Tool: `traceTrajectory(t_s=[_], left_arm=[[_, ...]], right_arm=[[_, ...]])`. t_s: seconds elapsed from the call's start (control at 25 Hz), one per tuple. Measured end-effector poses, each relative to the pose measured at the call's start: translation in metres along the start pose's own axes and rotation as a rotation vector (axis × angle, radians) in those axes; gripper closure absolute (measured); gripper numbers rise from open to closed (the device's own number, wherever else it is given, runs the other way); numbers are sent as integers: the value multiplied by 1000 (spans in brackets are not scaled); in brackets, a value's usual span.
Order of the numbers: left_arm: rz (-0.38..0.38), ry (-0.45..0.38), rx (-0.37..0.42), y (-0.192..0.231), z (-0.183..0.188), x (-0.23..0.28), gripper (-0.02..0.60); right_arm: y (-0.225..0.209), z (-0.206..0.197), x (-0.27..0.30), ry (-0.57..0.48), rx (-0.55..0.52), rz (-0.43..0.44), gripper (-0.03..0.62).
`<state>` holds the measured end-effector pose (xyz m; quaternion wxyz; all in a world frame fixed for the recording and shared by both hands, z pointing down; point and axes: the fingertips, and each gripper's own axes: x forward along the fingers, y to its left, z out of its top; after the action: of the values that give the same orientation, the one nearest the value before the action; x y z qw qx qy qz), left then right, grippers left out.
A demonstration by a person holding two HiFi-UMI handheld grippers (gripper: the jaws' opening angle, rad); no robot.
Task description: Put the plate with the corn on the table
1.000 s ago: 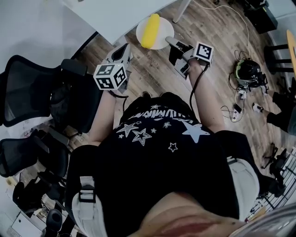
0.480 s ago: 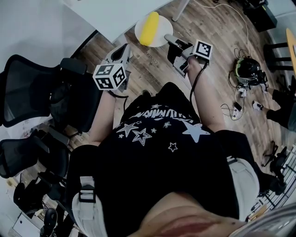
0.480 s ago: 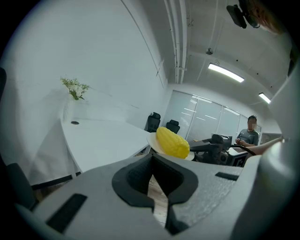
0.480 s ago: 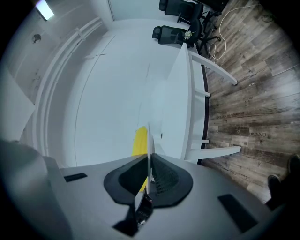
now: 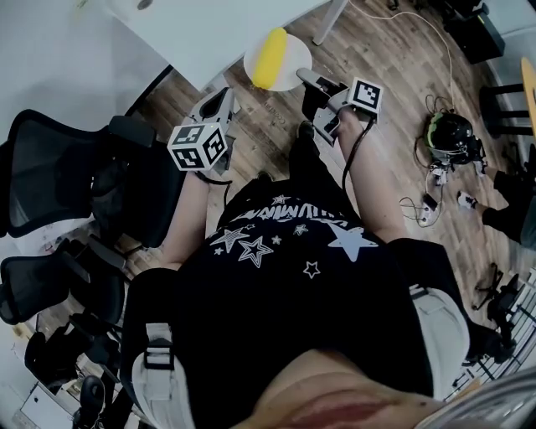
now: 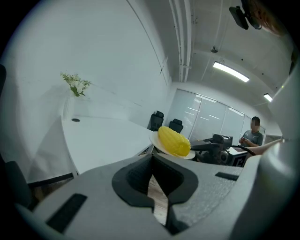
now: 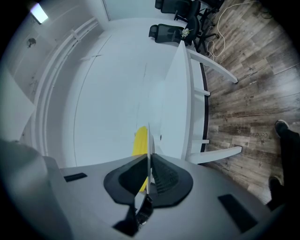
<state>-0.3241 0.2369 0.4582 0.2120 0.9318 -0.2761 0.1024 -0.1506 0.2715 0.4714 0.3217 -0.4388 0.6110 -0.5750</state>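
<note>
A white plate (image 5: 289,52) carrying a yellow ear of corn (image 5: 270,57) hangs in the air over the wooden floor, just off the corner of the white table (image 5: 209,25). My right gripper (image 5: 303,77) is shut on the plate's near rim. In the right gripper view the plate (image 7: 148,140) shows edge-on between the jaws of my right gripper (image 7: 147,164), with the corn (image 7: 139,140) behind it. My left gripper (image 5: 223,96) hangs left of the plate, shut and holding nothing. From the left gripper view the corn (image 6: 174,140) lies beyond my left gripper (image 6: 153,161).
Black office chairs (image 5: 75,167) crowd the left side. A dark device with cables (image 5: 450,130) lies on the floor to the right. A small vase of flowers (image 6: 75,83) stands far back on the table. A seated person (image 6: 253,136) is in the background.
The right gripper and the plate have drifted slightly up and away, nearer the table's corner. The left gripper has shifted a little the same way, and a foot now shows below the plate.
</note>
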Motion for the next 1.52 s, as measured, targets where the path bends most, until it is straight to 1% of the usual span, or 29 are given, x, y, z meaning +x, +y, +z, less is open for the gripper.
traceTrajectory(t_s=[0.12,0.24,0.48,0.68,0.84,1.04,1.2,1.32,1.52], left_arm=[[30,1,-2,6,7,18,574],[60,-4,-10,12,21,44,575],[107,-5,-14,16,39,92,575],[166,-15,-20,16,64,148,574],[205,-21,-15,15,82,176,574],[245,-35,-36,18,94,209,574],[271,-62,-48,11,106,232,575],[284,-68,-53,8,113,244,574],[290,-53,-68,14,114,254,574]], right_arm=[[-4,22,12,21,10,10,571],[-5,53,27,46,13,22,571],[-13,107,49,106,4,23,571],[-15,171,63,151,-3,40,571],[-18,210,68,169,-3,48,571],[-25,247,75,197,-12,47,571],[-28,273,74,216,-18,48,571],[-28,288,77,228,-18,58,571],[-36,303,89,219,2,51,571]])
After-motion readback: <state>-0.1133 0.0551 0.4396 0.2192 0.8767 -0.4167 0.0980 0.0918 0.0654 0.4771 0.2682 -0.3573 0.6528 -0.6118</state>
